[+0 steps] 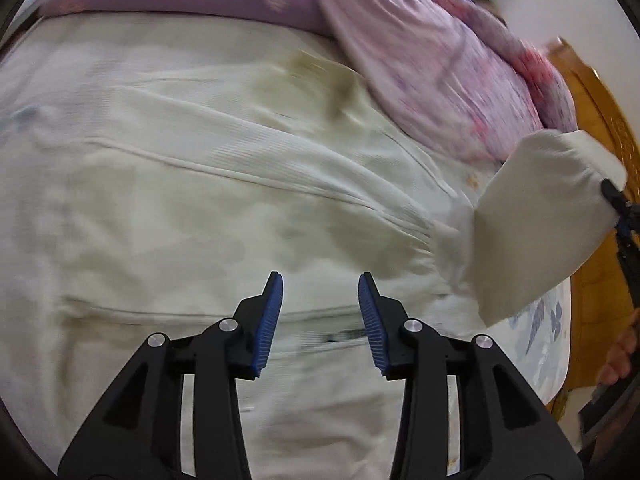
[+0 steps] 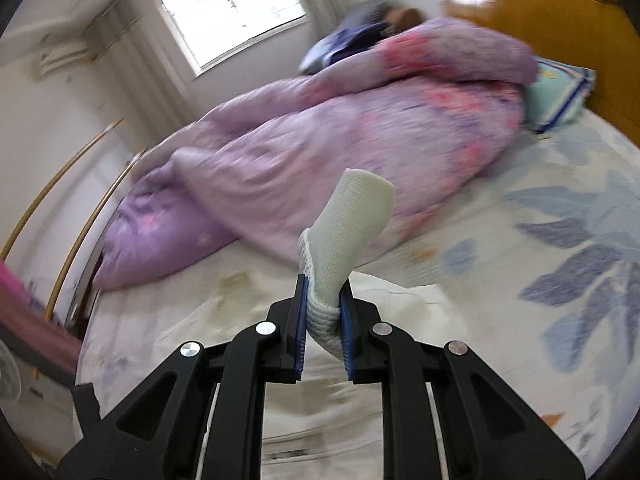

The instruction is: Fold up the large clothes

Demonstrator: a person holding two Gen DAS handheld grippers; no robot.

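The right hand-held gripper (image 2: 323,300) pinches the cream garment's ribbed cuff (image 2: 320,316), lifted right of the spread left hand-held gripper (image 1: 320,308) over the garment (image 1: 200,208).

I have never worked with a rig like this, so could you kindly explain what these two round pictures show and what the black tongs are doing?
A person holds one two-finger gripper in each hand; each carries a fisheye camera looking along its fingers. The left view shows the left gripper open and empty above a cream garment spread on a bed. The right view shows the right gripper shut on the garment's ribbed cuff, lifting the sleeve. Beyond lie a purple floral quilt, the leaf-printed sheet and a wooden headboard.
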